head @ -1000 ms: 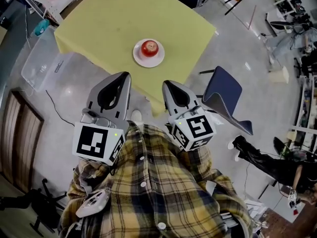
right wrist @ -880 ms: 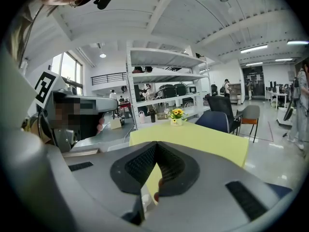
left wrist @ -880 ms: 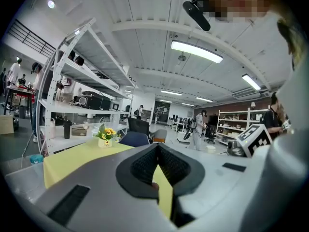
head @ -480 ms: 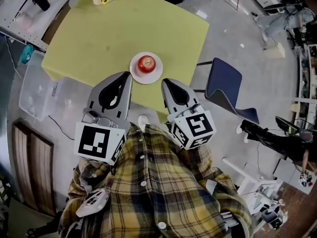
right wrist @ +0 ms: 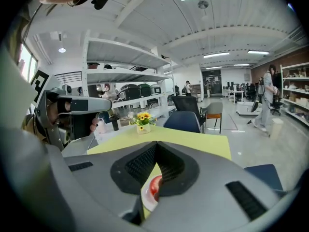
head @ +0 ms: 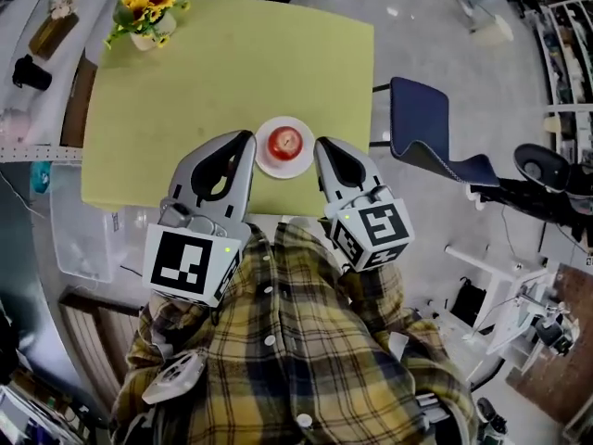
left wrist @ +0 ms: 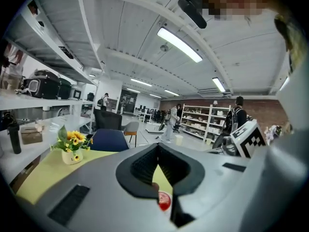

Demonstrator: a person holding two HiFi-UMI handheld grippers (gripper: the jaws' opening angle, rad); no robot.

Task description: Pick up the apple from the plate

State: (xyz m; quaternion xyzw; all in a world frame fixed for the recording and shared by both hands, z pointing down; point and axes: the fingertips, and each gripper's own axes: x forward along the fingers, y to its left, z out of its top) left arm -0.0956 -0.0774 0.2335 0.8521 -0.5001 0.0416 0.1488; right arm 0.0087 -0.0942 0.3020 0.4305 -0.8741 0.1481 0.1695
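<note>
A red apple [head: 285, 142] sits on a small white plate [head: 264, 163] near the front edge of the yellow-green table [head: 204, 82]. My left gripper [head: 246, 139] is just left of the plate, jaws shut and empty. On the plate's right, the right gripper [head: 322, 145] is also shut and holds nothing. In the left gripper view the apple [left wrist: 164, 200] shows low through the gap behind the closed jaws of the left gripper [left wrist: 158, 146]. In the right gripper view the apple [right wrist: 154, 187] and plate [right wrist: 146, 199] peek out below the closed right gripper [right wrist: 156, 144].
A vase of sunflowers [head: 146, 12] stands at the table's far left corner. A blue chair [head: 422, 142] is to the right of the table. A clear plastic bin [head: 79, 239] lies on the floor at left. A shelf with bottles [head: 32, 54] runs along the left. People walk far off.
The table and plate have come nearer and swung round in the head view. Both gripper tips now flank the plate, where before they were short of the table. The jaws stayed shut.
</note>
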